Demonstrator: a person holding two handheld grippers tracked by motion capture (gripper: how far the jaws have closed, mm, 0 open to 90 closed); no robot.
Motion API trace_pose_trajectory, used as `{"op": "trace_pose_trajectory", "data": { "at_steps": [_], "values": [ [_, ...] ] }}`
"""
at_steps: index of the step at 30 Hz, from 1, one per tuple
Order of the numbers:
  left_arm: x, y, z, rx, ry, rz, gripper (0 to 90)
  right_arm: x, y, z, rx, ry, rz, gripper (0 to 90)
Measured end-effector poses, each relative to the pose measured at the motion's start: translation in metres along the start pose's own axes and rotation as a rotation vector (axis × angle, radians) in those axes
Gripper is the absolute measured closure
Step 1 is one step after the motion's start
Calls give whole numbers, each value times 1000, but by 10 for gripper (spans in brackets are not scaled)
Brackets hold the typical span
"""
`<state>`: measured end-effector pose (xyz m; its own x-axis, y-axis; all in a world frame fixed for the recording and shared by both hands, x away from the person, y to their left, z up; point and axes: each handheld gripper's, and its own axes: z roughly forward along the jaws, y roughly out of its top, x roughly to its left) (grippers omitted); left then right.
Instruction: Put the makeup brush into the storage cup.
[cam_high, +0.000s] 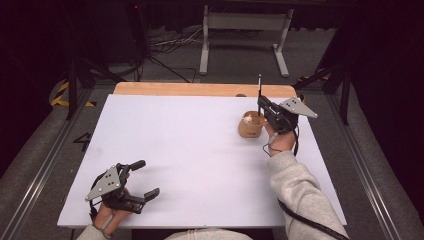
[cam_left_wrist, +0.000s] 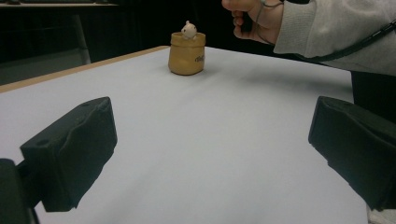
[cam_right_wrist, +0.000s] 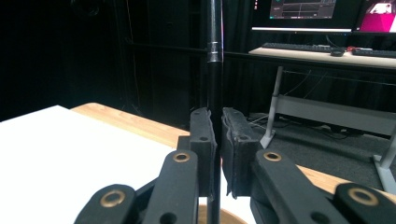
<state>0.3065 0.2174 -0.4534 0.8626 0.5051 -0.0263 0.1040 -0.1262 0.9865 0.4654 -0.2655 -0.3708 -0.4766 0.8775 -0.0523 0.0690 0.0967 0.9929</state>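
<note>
A tan pot (cam_high: 251, 125) with a small pale figure on its rim stands at the table's far right; it is also seen far off in the left gripper view (cam_left_wrist: 187, 53). My right gripper (cam_high: 261, 105) hovers just over the pot, shut on a thin black pen (cam_high: 259, 92) held upright. In the right gripper view the pen (cam_right_wrist: 215, 70) runs straight up between the closed jaws of my right gripper (cam_right_wrist: 217, 135), and the pot's rim (cam_right_wrist: 236, 217) shows below. My left gripper (cam_high: 147, 178) rests open near the front left corner, nothing between its jaws (cam_left_wrist: 210, 154).
A white board (cam_high: 190, 150) covers the table, with a wooden strip (cam_high: 200, 89) along the far edge. A grey metal stand (cam_high: 245, 22) and cables lie on the floor behind. A desk with a keyboard (cam_right_wrist: 308, 46) and monitors stands beyond.
</note>
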Motion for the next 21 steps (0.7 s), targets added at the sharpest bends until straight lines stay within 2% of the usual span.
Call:
{"op": "trace_pose_trajectory", "data": {
  "at_steps": [21],
  "values": [
    [-2,3,-3,-21,7,2,18,-9,-33,8,48,-19,29,841]
  ]
}}
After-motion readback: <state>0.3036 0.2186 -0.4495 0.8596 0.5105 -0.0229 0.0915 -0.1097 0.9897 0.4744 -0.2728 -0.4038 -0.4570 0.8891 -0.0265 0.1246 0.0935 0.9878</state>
